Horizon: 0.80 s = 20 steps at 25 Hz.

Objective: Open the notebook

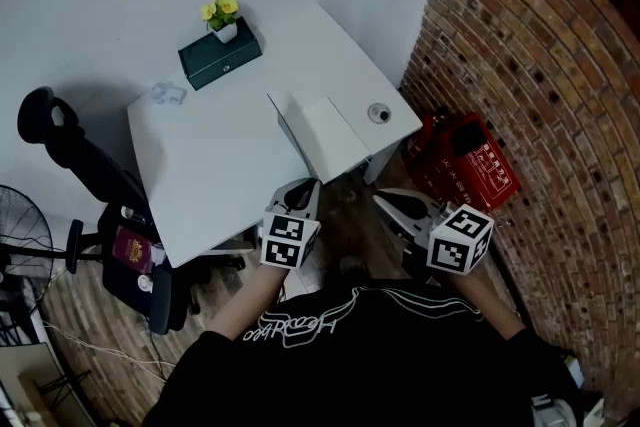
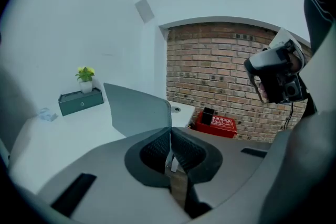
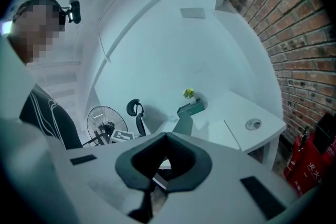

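Observation:
The notebook (image 1: 330,133) lies near the front right of the white table (image 1: 200,165), with its grey cover (image 1: 283,118) standing up along the left side. That raised cover (image 2: 137,110) fills the middle of the left gripper view, and the cover (image 3: 183,124) appears small in the right gripper view beside the flat page (image 3: 231,134). My left gripper (image 1: 305,186) (image 2: 170,131) hangs off the table's front edge, shut and empty. My right gripper (image 1: 386,199) (image 3: 166,135) is beside it, also off the table, its jaws together with nothing between them.
A dark green box (image 1: 220,63) with a small yellow-flowered plant (image 1: 222,17) stands at the back of the table, a clear crumpled wrapper (image 1: 168,94) to its left. A cable grommet (image 1: 379,113) sits right of the notebook. A black chair (image 1: 95,190), a fan (image 1: 20,230), a red crate (image 1: 465,165) and a brick wall (image 1: 540,65) surround the table.

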Motion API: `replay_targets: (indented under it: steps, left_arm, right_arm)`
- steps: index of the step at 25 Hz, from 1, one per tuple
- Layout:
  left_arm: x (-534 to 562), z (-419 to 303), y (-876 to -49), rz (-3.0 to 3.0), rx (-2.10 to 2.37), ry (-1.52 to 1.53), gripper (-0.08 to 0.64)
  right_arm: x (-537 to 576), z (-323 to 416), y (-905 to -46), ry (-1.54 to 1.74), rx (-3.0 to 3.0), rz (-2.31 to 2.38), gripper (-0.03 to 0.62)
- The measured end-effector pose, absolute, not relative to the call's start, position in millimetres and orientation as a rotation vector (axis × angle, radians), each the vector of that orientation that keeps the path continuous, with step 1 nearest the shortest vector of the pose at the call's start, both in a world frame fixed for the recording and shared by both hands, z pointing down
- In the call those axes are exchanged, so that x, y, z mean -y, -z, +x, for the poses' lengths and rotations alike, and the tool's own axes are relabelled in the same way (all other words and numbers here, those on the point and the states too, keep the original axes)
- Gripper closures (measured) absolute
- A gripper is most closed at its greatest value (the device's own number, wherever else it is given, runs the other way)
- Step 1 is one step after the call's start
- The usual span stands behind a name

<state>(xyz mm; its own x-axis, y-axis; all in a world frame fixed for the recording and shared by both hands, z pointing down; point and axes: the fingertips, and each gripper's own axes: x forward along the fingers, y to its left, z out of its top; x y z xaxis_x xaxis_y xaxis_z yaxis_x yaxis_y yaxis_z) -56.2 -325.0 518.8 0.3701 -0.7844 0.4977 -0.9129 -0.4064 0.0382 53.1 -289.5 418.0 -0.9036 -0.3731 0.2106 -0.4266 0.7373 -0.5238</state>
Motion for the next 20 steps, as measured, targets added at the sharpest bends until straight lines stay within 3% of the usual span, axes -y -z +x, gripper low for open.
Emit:
replay_targets:
  steps: [20]
  left_arm:
    - [263.4,-126.3,-579.0,2.081,1.526,-0.444,0.525]
  right_arm:
    - [219.5,44.2,-461.9,-0.947,2.731,0.711,0.588]
